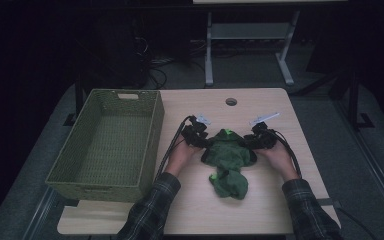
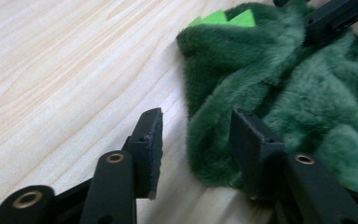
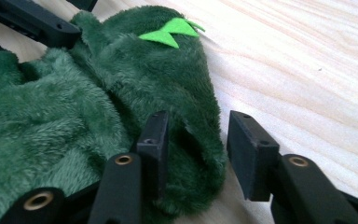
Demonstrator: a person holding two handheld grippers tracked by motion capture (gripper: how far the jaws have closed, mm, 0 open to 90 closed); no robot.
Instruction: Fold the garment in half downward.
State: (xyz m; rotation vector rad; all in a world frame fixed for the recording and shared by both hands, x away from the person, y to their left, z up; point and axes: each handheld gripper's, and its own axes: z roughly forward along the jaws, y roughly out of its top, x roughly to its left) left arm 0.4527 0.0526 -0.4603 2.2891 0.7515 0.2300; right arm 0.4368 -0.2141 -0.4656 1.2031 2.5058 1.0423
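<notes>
Plaid sleeves [image 1: 152, 207] enter from six o'clock in the high view, each hand holding a two-jaw tool over a pale wooden bench [image 1: 260, 210]. Between them lies a dark green plush garment [image 1: 228, 160] with bright green felt spikes [image 1: 227, 132] at its twelve o'clock end. Its long axis runs from twelve to six o'clock, ending in a bunched lump near the person.

At the garment's nine o'clock edge sits the left tool [image 2: 196, 149]. Its jaws are spread, one on bare wood, the other against the fur, with a fold of the hem reaching into the gap but not pinched.

From three o'clock, the right tool [image 3: 193, 149] is likewise spread, and a rounded edge of plush sits between its jaws, unclamped.

Both tools are about equally near, each facing the garment across its short axis, so closing in place looks enough to catch both edges.

Well to nine o'clock stands a green woven basket [image 1: 152, 130]. Nothing blocks the way between it and the garment.
</notes>
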